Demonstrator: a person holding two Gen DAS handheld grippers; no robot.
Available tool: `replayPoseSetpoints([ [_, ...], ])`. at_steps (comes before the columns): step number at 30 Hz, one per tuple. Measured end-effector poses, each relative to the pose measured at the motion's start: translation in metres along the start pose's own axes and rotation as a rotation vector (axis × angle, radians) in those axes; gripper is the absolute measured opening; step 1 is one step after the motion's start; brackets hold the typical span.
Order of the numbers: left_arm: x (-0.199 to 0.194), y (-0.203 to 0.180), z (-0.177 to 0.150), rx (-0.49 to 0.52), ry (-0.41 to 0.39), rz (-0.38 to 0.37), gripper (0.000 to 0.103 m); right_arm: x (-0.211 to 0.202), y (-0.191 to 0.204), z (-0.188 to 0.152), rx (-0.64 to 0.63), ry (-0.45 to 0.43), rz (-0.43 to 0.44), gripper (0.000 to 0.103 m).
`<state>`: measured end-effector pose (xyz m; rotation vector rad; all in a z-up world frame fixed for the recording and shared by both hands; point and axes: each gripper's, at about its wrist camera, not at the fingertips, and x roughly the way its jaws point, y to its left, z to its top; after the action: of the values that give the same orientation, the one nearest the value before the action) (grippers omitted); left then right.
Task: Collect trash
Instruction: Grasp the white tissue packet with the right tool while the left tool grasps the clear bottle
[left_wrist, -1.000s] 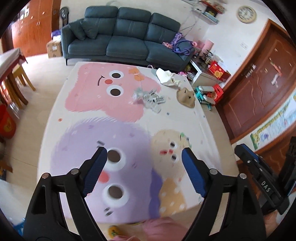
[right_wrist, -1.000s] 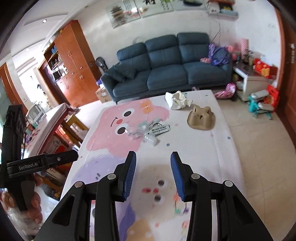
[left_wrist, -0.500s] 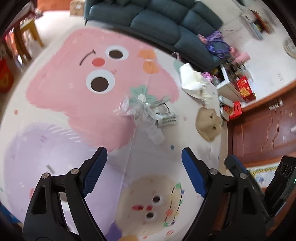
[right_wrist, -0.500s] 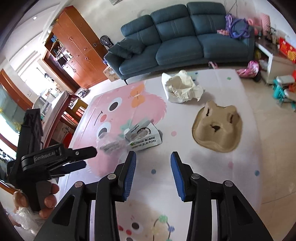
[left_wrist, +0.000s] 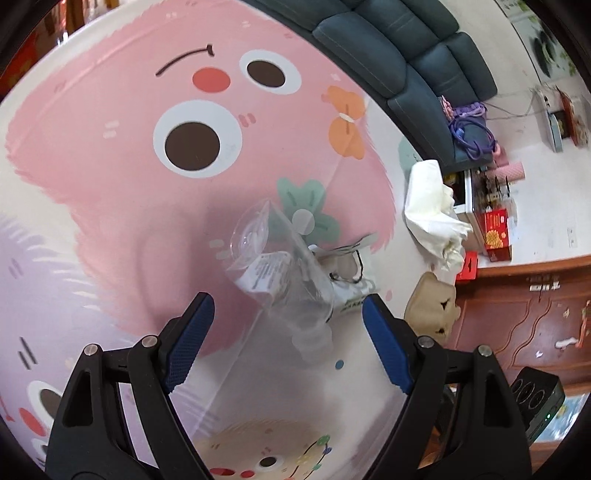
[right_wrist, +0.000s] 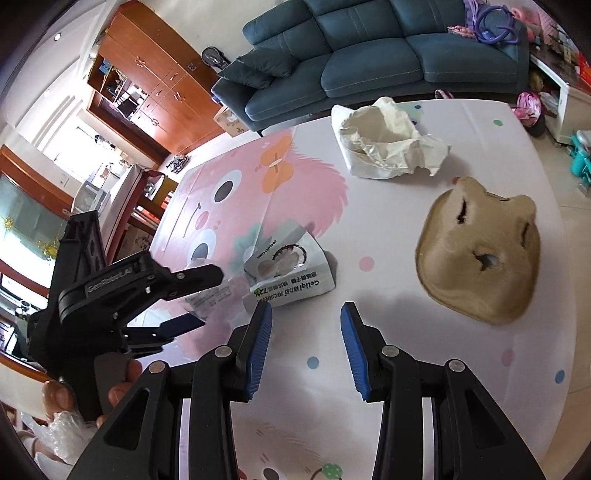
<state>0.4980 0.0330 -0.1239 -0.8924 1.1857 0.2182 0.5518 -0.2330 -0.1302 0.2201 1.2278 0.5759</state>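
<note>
Lying just ahead of the wide-open, empty left hand-held gripper (left_wrist: 284, 325), clear plastic wrapper (left_wrist: 280, 273) on play mat (left_wrist: 110, 206).

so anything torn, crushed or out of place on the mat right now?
Yes. A crumpled white paper bag lies gaping open near the sofa. A brown pulp tray lies dented with ragged holes. A torn-open carton lies on its side against crushed clear plastic packaging. All loose litter on the play mat.
</note>
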Motion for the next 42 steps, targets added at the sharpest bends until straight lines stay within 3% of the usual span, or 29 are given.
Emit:
replayPoseSetpoints([
  [6,0.016,0.004,0.005,-0.097,-0.013,-0.029,0.07,0.012,0.007,0.008,0.005,0.027,0.021,0.039],
  [11,0.02,0.004,0.009,-0.118,-0.014,-0.06,0.033,0.021,0.009,0.011,0.061,0.065,0.04,0.041],
  [19,-0.013,-0.005,0.006,-0.002,-0.117,0.023,0.031,0.045,0.011,0.014,0.214,0.122,0.041,0.066],
  [23,-0.041,0.003,0.004,0.039,-0.17,0.052,0.031,0.057,0.012,0.018,0.31,0.119,0.0,0.077],
  [28,-0.071,0.029,0.001,0.028,-0.218,0.085,0.031,0.072,0.02,0.027,0.393,0.104,-0.056,0.08],
  [35,-0.099,0.061,-0.002,-0.001,-0.26,0.115,0.031,0.1,0.052,0.036,0.35,0.127,-0.261,0.083],
  [42,-0.127,0.079,-0.006,0.009,-0.322,0.17,0.031,0.125,0.089,0.039,0.217,0.146,-0.484,0.083],
])
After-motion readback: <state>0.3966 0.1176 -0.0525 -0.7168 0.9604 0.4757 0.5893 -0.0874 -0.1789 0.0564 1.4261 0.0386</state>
